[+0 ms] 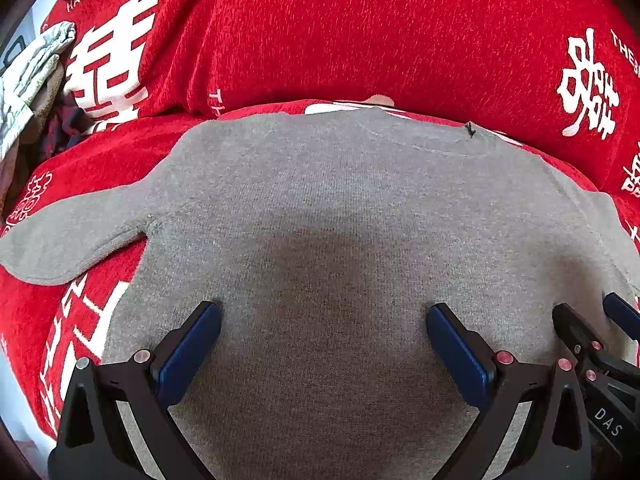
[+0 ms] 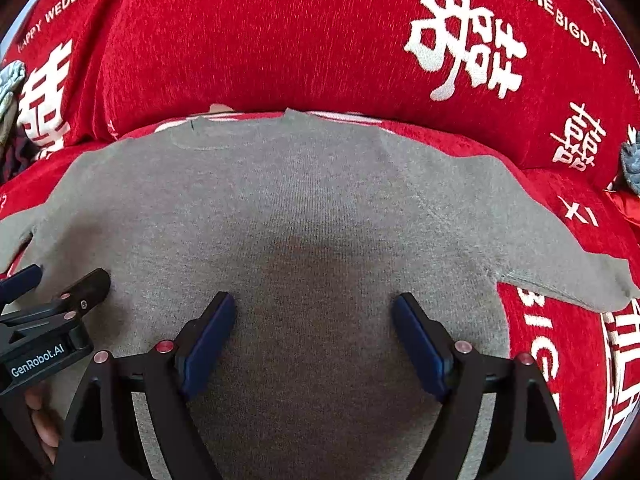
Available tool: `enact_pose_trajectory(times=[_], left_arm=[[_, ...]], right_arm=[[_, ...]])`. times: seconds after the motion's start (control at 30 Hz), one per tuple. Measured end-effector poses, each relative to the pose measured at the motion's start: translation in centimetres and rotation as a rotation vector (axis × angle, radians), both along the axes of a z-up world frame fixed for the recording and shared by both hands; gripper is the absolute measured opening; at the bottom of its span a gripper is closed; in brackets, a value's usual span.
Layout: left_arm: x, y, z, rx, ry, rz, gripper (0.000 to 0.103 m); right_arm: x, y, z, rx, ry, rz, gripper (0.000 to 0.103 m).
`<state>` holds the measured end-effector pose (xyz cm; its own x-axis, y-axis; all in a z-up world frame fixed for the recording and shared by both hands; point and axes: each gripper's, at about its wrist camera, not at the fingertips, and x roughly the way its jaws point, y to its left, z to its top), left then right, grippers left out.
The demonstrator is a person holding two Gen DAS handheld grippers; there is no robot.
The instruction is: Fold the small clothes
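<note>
— Nearest the left wrist camera, what did the left gripper (image 1: 323, 334) do?
— Its blue-padded fingers (image 1: 192, 346) stood wide apart, holding nothing, over the small grey knitted sweater (image 1: 320, 200), spread flat on the red chenille cover with white lettering (image 1: 360, 32), probably so folding could begin.
— And the right wrist view?
— The right gripper (image 2: 314, 326) was likewise spread, empty, over the same sweater, sleeves out sideways.

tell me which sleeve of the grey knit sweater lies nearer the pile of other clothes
The left sleeve of the grey knit sweater, pointing toward the crumpled pile of clothes at that end of the red sofa cover.
</note>
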<state>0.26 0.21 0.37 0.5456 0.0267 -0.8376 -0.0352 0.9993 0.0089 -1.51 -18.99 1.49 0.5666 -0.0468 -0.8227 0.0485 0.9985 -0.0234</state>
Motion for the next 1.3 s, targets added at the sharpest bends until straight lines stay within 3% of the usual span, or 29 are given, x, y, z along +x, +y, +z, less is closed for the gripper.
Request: enact_pose_trajectory(times=[0.43,0.8,1.3], left_arm=[[1.8,-0.4,0.5,0.007,0.140,-0.008,0.103],[1.7,-5.0,1.8,0.062,0.109,-0.102,0.103],[3.0,-14.7,2.8,0.106,0.111,-0.215,0.103]], right_arm=[[2.2,-0.2,0.5,0.011,0.172,0.029,0.085],[2.3,-2.3,2.0,-0.008,0.103,0.017,0.086],[2.5,-12.3,3.0,0.025,0.063,-0.110,0.086]])
